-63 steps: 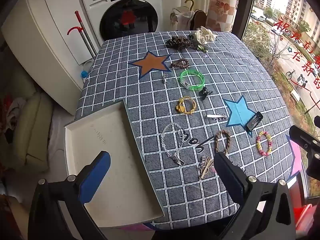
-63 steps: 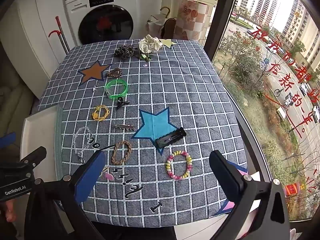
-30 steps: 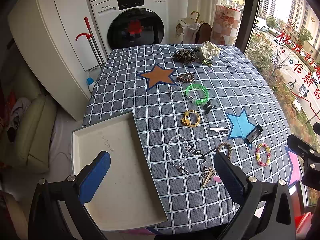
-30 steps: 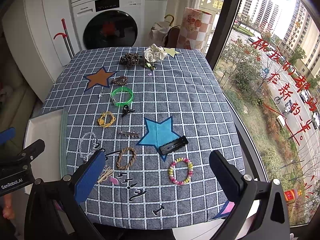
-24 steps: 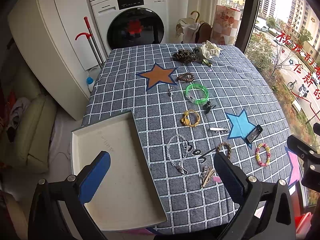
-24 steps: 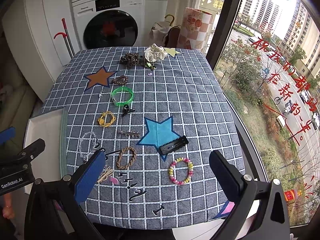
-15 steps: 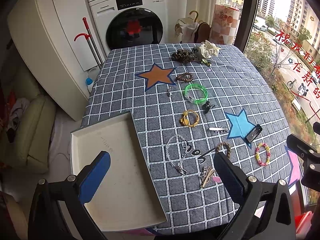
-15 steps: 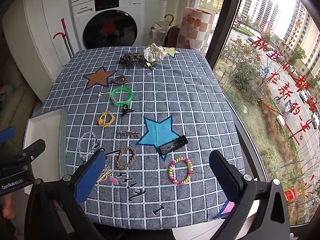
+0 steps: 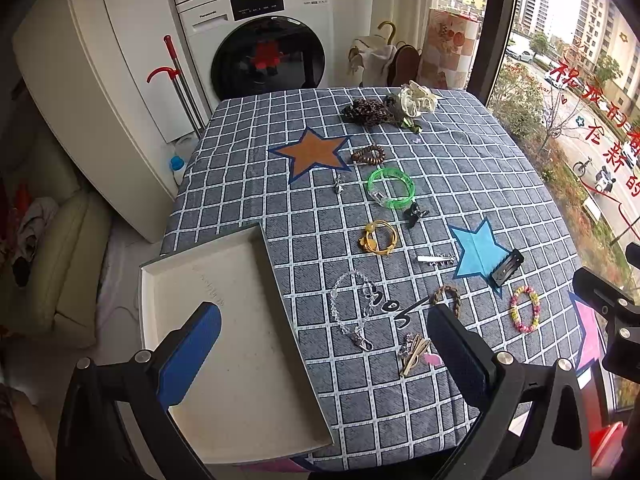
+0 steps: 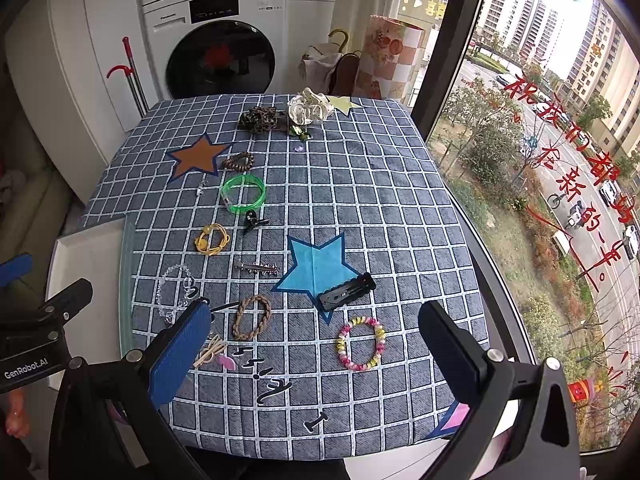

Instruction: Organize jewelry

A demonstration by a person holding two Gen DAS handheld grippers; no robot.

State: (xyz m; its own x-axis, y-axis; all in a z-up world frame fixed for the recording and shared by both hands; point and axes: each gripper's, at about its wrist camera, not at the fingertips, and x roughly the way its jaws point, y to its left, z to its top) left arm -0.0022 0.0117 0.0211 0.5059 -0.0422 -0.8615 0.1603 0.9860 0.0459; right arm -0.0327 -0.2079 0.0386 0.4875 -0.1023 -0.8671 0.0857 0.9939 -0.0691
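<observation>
My left gripper (image 9: 320,344) hangs wide open and empty. Under its left finger lies the white tray (image 9: 240,432); ahead between the fingers, the clear bead bracelet (image 9: 347,300). My right gripper (image 10: 312,344) also gapes empty, with the braided brown bracelet (image 10: 252,317) and pastel bead bracelet (image 10: 360,344) between its fingers, and the black hair clip (image 10: 347,291) just beyond.

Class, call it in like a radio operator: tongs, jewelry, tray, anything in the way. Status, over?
Left tongs open, empty, above table. Right tongs open, empty. Tray bare; green bangle, bead bracelet on cloth. Nothing blocking.
</observation>
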